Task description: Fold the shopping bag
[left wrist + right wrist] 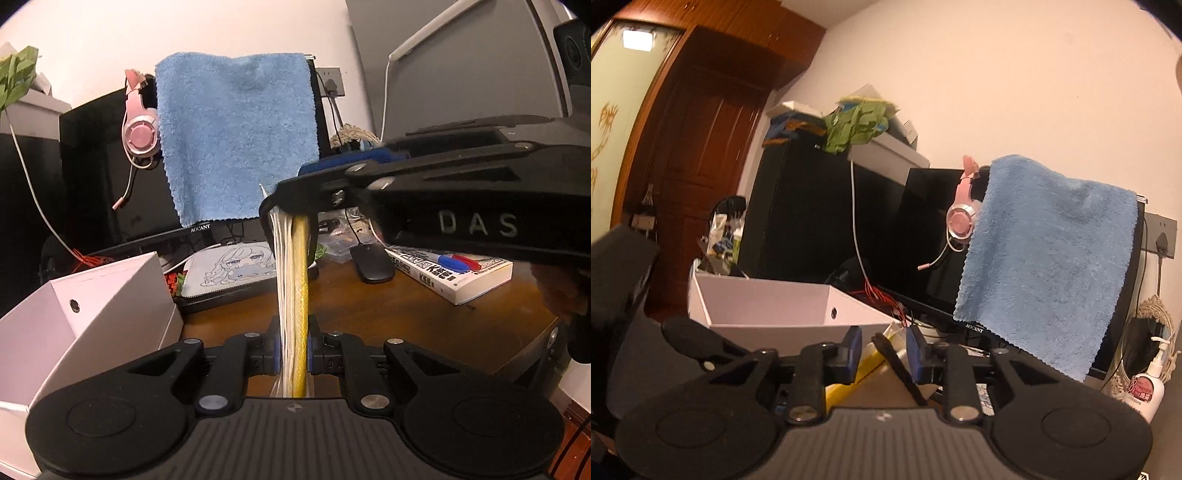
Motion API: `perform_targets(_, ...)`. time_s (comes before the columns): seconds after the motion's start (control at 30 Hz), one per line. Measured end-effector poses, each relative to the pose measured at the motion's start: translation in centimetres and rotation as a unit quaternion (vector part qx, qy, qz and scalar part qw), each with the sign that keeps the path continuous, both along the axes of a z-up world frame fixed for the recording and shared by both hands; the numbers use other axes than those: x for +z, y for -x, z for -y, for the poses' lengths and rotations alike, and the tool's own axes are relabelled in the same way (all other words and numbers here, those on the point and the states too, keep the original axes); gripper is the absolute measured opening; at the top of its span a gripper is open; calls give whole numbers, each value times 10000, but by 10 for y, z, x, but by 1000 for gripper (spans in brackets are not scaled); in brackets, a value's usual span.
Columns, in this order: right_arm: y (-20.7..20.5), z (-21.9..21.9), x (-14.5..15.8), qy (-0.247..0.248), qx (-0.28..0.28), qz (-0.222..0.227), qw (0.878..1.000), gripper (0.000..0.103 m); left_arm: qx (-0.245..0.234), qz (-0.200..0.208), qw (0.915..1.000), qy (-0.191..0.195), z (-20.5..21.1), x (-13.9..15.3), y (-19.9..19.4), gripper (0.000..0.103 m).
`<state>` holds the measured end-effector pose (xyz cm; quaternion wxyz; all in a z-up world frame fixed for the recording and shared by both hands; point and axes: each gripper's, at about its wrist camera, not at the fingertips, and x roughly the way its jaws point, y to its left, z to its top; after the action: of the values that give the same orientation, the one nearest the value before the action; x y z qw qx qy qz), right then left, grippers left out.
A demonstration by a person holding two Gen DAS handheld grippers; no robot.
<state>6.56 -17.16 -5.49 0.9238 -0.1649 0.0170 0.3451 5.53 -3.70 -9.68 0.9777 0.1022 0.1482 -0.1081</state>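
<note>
The folded shopping bag (293, 288) shows edge-on in the left wrist view as a tight stack of white and yellow layers, held above the wooden table (406, 317). My left gripper (293, 350) is shut on its near end. My right gripper (291, 181) reaches in from the right and is closed over the far end, where the black handle loop (314, 236) hangs. In the right wrist view my right gripper (884, 350) has the bag's yellow edge (849, 387) and a black handle strap (897, 369) between its blue pads (855, 349).
A white open box (92, 306) (768, 306) stands at the left. A blue towel (236, 140) (1045, 266) hangs over a monitor behind. A mouse (371, 264), a book (461, 277) with markers, and a lotion bottle (1148, 387) stand to the right.
</note>
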Motion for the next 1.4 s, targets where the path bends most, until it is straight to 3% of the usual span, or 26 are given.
perform_targets(0.2,-1,-4,-5,210,-45,-11,9998,5,-27,-83,10000,-47,2,-3,-5,11)
perform_targets(0.4,-5,5,-5,-191,121,-369,9991,4,5,-120,9999,-17,-1,-3,-6,11)
perform_targets(0.7,-4,5,-11,-177,373,-562,9976,3,-9,-166,9999,-9,-3,-2,-9,10)
perform_targets(0.87,-13,11,-9,-275,542,-1004,9931,3,-32,-179,9998,21,-5,-2,-11,10)
perform_targets(1.0,-23,27,-8,-1019,704,-1391,9825,8,-157,-203,9993,263,-14,-2,-13,10)
perform_targets(1.07,-27,44,-8,-1739,800,-1622,9680,13,-330,-291,9971,618,-25,1,-14,11)
perform_targets(1.1,-29,53,-8,-2085,802,-1717,9595,24,-502,-377,9942,877,-33,4,-15,11)
perform_targets(1.13,-31,64,-9,-2368,791,-1790,9516,29,-720,-489,9891,1186,-41,8,-16,11)
perform_targets(1.3,-49,108,-21,-3306,631,-2185,9160,27,-1738,-742,9478,2570,-78,27,-18,12)
perform_targets(1.37,-63,121,-32,-3716,701,-2583,8890,29,-2120,-882,9257,3005,-89,29,-21,12)
perform_targets(1.4,-70,127,-38,-4034,779,-2773,8685,29,-2241,-992,9157,3186,-91,28,-24,12)
